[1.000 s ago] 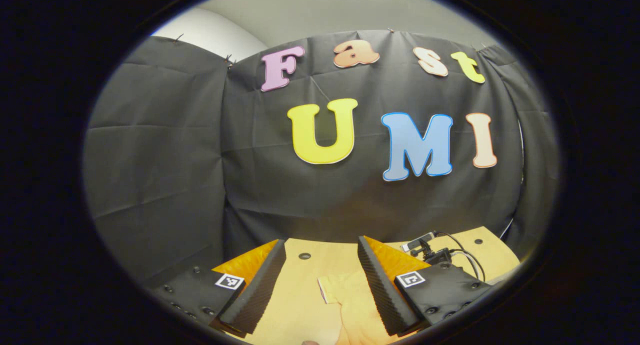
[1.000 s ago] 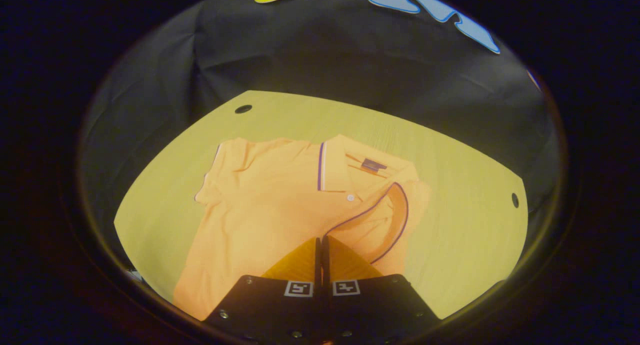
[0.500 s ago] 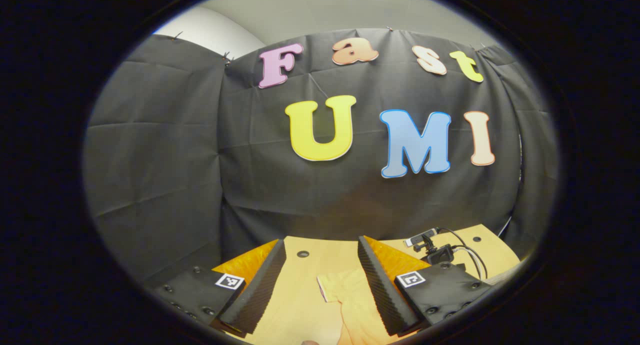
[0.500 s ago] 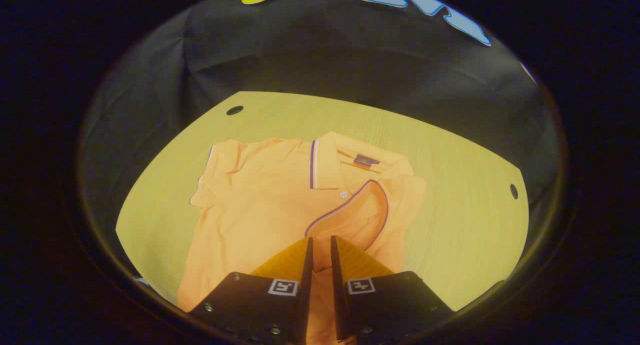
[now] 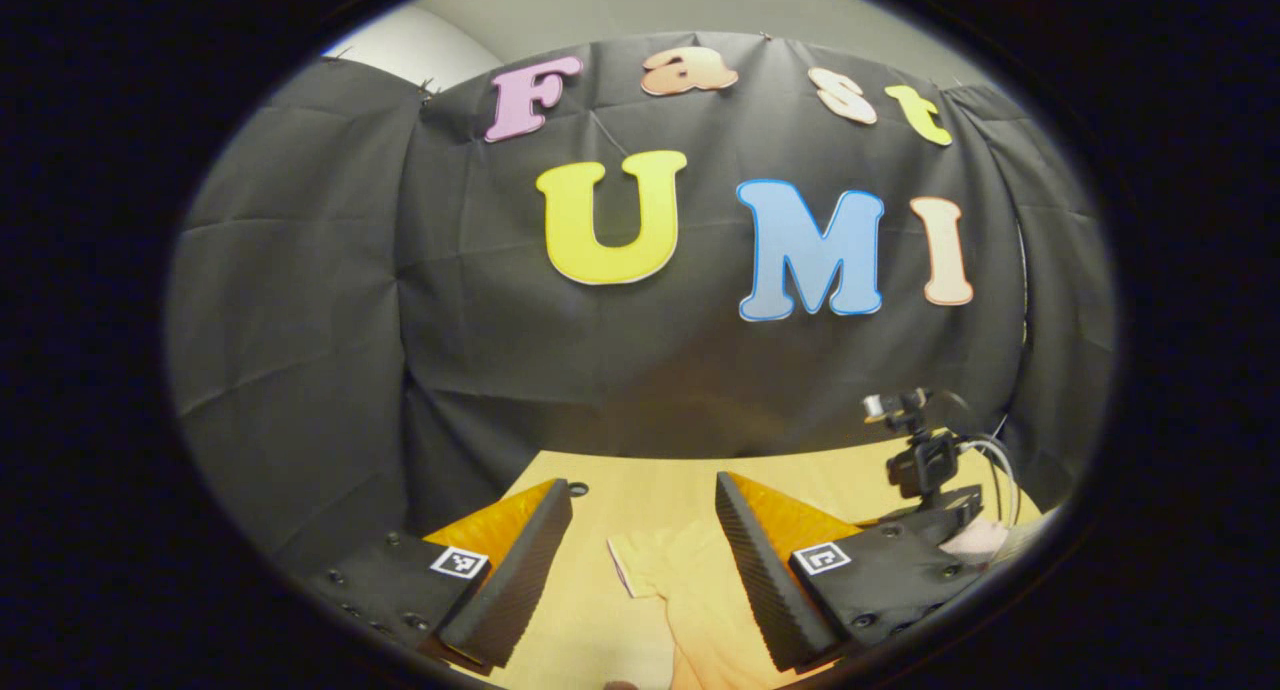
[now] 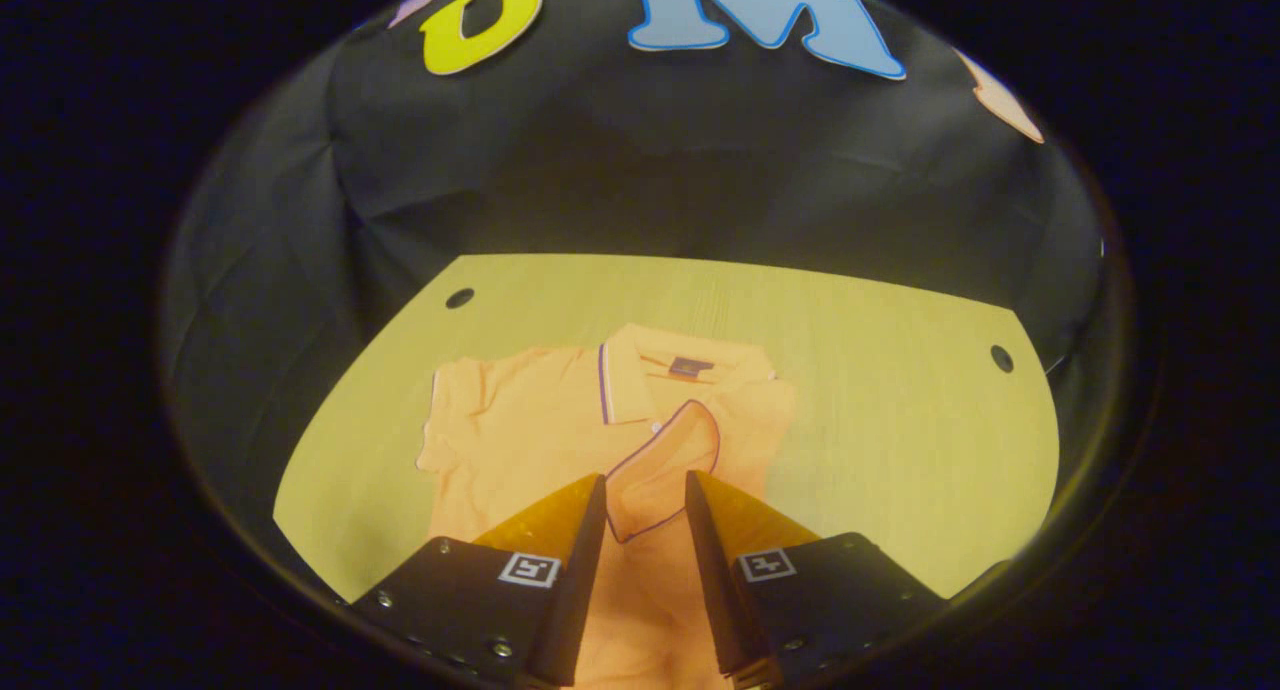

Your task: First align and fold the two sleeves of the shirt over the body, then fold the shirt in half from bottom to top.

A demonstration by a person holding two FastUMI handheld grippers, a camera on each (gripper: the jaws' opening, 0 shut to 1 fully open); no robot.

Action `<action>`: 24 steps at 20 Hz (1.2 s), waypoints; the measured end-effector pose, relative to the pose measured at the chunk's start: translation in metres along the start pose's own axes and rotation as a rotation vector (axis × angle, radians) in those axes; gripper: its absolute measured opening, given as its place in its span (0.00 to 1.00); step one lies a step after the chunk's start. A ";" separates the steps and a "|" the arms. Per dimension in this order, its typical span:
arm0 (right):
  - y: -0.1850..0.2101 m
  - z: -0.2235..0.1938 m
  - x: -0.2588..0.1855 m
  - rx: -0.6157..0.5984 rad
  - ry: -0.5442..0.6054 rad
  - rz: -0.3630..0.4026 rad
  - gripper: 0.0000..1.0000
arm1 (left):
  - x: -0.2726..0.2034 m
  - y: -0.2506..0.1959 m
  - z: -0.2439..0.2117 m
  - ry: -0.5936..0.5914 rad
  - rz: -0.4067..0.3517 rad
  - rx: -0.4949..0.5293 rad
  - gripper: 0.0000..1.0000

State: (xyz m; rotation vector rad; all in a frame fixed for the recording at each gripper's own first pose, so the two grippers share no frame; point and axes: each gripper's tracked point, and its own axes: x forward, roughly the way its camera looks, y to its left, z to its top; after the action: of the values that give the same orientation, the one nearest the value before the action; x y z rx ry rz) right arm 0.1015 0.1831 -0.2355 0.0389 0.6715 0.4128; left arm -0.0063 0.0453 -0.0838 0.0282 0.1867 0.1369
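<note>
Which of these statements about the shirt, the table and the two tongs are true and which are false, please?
1. The right tongs are open. True.
2. Both sleeves are folded over the shirt. False: the folded sleeve lies on the body, but the other sleeve is spread flat on the table.
3. The left tongs are shut on the sleeve. False: they are open, above the cloth.
4. The collar points toward the booth's wall. True.
5. The shirt is folded in half bottom to top. False: that fold is not yet done.
</note>
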 end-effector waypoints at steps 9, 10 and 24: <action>-0.042 0.055 -0.118 0.107 -0.254 -0.051 0.50 | 0.102 -0.002 -0.091 0.171 -0.056 -0.044 0.95; -0.051 0.056 -0.132 0.109 -0.272 -0.071 0.50 | 0.114 -0.004 -0.108 0.202 -0.059 -0.053 0.95; -0.115 0.004 -0.219 0.211 -0.259 -0.327 0.50 | 0.214 0.017 -0.264 0.482 -0.001 -0.059 0.95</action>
State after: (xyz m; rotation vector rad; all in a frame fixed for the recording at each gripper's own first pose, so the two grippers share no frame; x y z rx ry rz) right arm -0.0093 -0.0057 -0.1211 0.1767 0.4525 0.0192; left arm 0.1506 0.0959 -0.3818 -0.0649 0.6641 0.1464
